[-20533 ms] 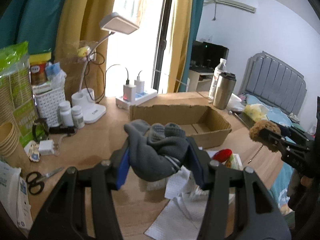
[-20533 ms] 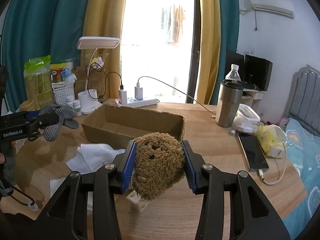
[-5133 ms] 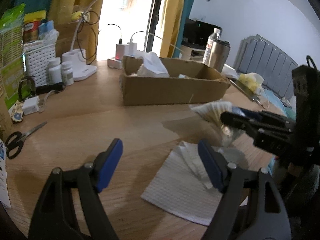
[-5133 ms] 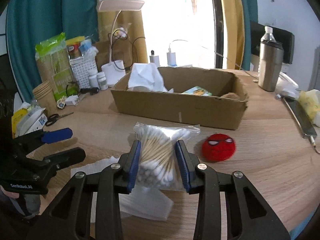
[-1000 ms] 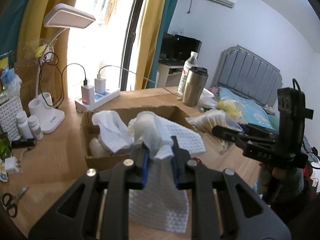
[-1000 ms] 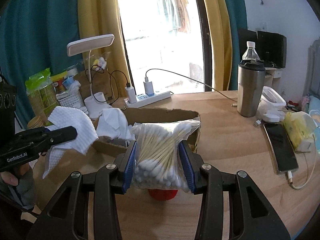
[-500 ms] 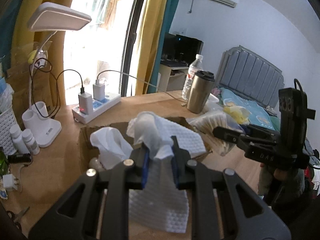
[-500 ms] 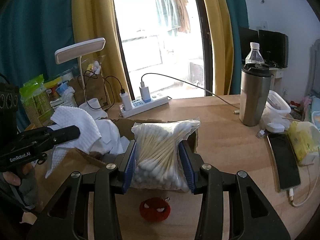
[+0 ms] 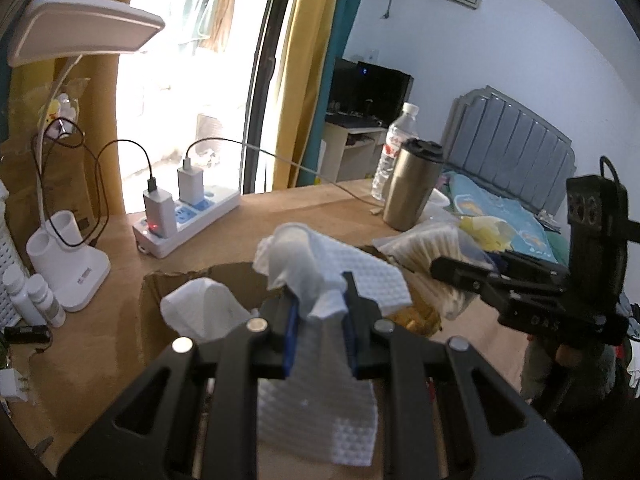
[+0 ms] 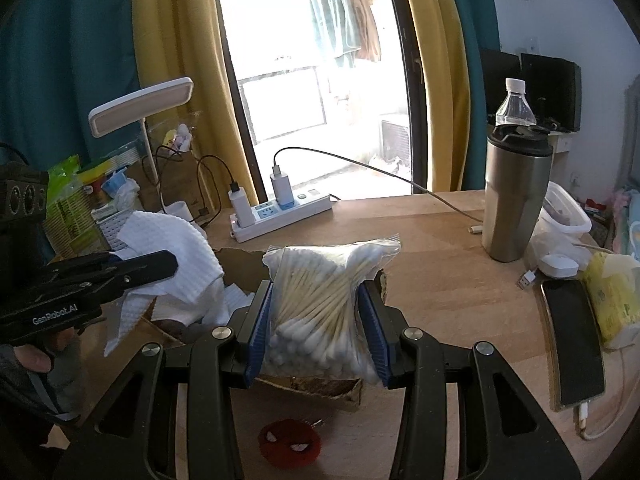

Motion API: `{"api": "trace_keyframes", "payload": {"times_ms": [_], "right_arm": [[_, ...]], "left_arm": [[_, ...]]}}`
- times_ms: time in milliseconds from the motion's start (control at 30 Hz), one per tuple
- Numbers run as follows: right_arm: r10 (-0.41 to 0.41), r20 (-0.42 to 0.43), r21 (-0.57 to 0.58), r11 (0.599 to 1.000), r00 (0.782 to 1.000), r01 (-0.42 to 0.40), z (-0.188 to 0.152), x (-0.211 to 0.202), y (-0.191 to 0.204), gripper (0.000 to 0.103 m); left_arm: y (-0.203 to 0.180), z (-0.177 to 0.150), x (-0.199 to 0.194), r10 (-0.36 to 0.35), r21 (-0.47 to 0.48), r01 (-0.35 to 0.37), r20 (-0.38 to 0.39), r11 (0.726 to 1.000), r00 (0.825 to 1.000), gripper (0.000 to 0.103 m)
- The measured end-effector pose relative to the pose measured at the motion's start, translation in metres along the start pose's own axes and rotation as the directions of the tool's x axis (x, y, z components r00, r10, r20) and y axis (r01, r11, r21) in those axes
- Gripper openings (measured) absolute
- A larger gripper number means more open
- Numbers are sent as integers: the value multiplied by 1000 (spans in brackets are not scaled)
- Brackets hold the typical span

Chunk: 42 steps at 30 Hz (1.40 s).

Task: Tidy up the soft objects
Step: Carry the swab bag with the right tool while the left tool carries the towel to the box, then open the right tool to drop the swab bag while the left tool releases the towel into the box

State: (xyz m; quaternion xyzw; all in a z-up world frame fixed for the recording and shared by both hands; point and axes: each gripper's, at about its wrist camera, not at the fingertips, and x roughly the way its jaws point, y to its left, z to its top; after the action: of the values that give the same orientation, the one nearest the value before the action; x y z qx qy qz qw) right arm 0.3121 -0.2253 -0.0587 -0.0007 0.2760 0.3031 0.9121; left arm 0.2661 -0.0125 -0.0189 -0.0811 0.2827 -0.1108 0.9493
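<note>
Wood tabletop [image 10: 440, 280] carries everything; window w/ yellow curtains behind it.

Cardboard box [image 9: 160, 284] sits mid-table, open top, crumpled white tissue [image 9: 200, 312] poking up inside at its left end. Both grippers hang over the box, side by side.

Left gripper [image 9: 318, 320] is clamped on a white waffle-textured cloth [image 9: 320, 400]: top of cloth bunched up above the pads, rest draping down below them over the box. In right wrist view the same gripper [image 10: 172, 266] comes in from the left edge w/ the cloth [image 10: 168, 248] hanging off its tip above the box's left part.

Right gripper [image 10: 316, 324] is clenched on a clear bag of cotton swabs [image 10: 320, 300], blue pads pressing both sides of the bag, swabs standing roughly upright, white tips at bottom. Bag is held above the box's near wall [image 10: 320, 392]; left wrist view shows it [image 9: 424, 248] over the box's right end.

Steel tumbler [image 10: 516, 200] stands at right, well apart from the box, water bottle [image 10: 514, 102] behind it. Desk lamp [image 9: 80, 36] and white power strip [image 9: 188, 220] w/ two chargers stand on the window side. Phone [image 10: 572, 344] lies flat near right edge, cable plugged in. Small red plush w/ spider-mask eyes [image 10: 290, 444] lies on the table just in front of the box, under the right gripper.
</note>
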Motion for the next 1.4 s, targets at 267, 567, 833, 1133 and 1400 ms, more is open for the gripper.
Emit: {"api": "trace_keyframes", "payload": {"times_ms": [267, 567, 833, 1133, 1400], "right_arm": [[14, -8, 2, 1000, 1000, -14, 4, 12, -14, 45], [62, -36, 12, 998, 997, -61, 4, 36, -20, 45], [95, -59, 30, 995, 994, -93, 7, 48, -13, 45], [68, -100, 31, 997, 993, -65, 4, 61, -5, 47], [24, -92, 54, 998, 995, -19, 5, 51, -9, 61]], "left_arm": [[-1, -1, 32, 41, -19, -42, -49, 999, 998, 19], [6, -5, 64, 98, -49, -104, -110, 993, 989, 21], [8, -7, 79, 104, -52, -114, -163, 992, 981, 22], [11, -6, 73, 134, -53, -144, -162, 988, 978, 50], [7, -1, 52, 158, -20, -161, -107, 987, 982, 66]]}}
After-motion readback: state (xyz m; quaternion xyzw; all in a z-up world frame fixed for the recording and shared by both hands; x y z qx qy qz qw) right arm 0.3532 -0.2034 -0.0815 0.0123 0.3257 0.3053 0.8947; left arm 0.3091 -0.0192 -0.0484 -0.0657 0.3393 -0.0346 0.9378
